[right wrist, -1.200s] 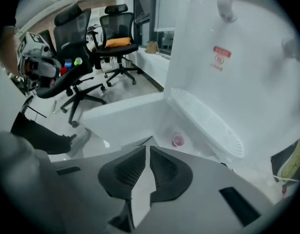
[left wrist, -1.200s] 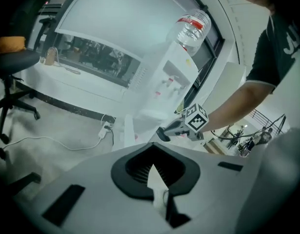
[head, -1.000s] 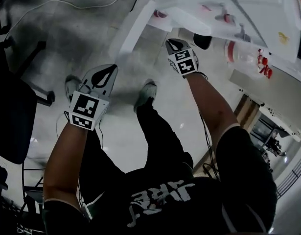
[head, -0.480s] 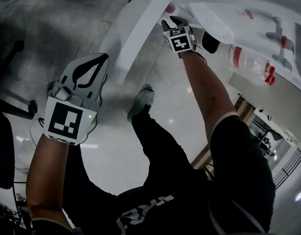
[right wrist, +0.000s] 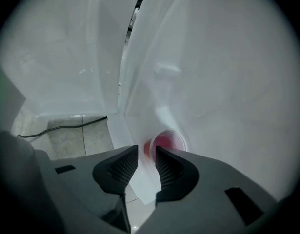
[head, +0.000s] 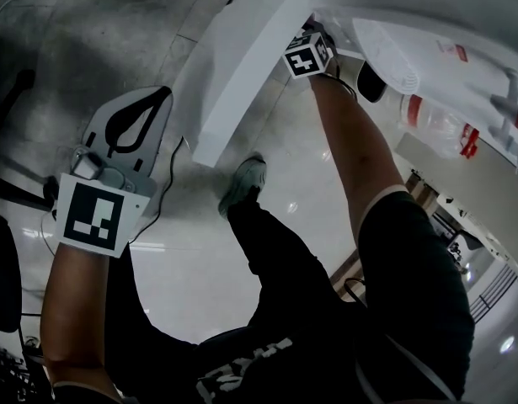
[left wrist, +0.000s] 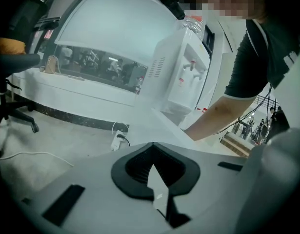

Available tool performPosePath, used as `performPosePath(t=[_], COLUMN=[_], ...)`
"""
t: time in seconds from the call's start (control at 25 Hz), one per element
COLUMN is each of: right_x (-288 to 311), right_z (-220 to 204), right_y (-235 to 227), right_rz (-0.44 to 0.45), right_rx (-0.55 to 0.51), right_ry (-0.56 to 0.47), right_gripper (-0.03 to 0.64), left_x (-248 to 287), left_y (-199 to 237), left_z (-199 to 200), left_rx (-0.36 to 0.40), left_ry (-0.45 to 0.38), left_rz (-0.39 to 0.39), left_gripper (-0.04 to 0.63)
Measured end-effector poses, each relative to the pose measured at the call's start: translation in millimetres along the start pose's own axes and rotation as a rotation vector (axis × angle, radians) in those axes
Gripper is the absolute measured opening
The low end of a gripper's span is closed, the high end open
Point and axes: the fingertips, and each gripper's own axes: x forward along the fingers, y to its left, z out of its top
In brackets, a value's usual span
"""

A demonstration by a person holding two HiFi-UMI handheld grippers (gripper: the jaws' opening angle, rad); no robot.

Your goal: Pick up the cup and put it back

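Right gripper (right wrist: pixel 146 152) parted, jaws just opened, nothing held, tips just short of the red cup (right wrist: pixel 165 142) on the white counter (right wrist: pixel 228 82); left gripper (left wrist: pixel 153 147) closed and empty above the floor (head: pixel 115 40)

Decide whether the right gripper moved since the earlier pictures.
Yes: the right gripper closed in on the table edge; its jaws have just been opening, cup ahead, not between them.

You hold two grippers: left gripper (head: pixel 160 99), and right gripper (right wrist: pixel 146 153) with jaws just opening. One cup (right wrist: pixel 168 141) sits ungripped at the right claw's tips. One water dispenser (left wrist: pixel 181 82) and one power strip (left wrist: pixel 116 141) lie beyond your left claw.
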Motion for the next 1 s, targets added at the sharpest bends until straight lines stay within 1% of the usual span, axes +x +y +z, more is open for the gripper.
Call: performPosePath(t=[0.12,0.16,0.32,0.48,0.68,0.84,1.0], right_x=[2.8,2.1,-9.9,-37.9,-93.6,-151.0,-224.4], right_z=[-3.8,-5.4,-10.6,-12.2,-7.2,1.3,13.0], right_y=[-0.6,0.6,10.7,29.1,46.7,60.7,78.1], right_rz=[-0.002,0.004,0.044,0.085,0.116,0.144,0.179], right_rx=[-0.019,-0.025,-0.041,-0.041,-0.010,0.007,0.006], right_ry=[0.024,0.031,0.032,0.017,0.007,-0.004,-0.015], right_gripper=[0.055,0.046,0.041,0.041,0.041,0.041,0.040], left_x=[-0.9,-1.1,-2.2,-10.7,-34.4,-59.1,-91.5], left_y=[0.8,0.9,-2.5,-12.2,-30.0,-50.4,-74.9], left_z=[-4.4,-5.5,-4.6,8.9,41.2,72.1,107.5], left_rx=[-0.010,-0.014,-0.013,-0.007,0.010,0.062,0.105], left_ry=[0.009,0.010,0.006,-0.012,-0.036,-0.068,-0.083], left_rz=[0.004,0.006,0.010,0.009,0.012,-0.007,-0.024], left_gripper=[0.008,0.008,0.008,0.008,0.008,0.008,0.008])
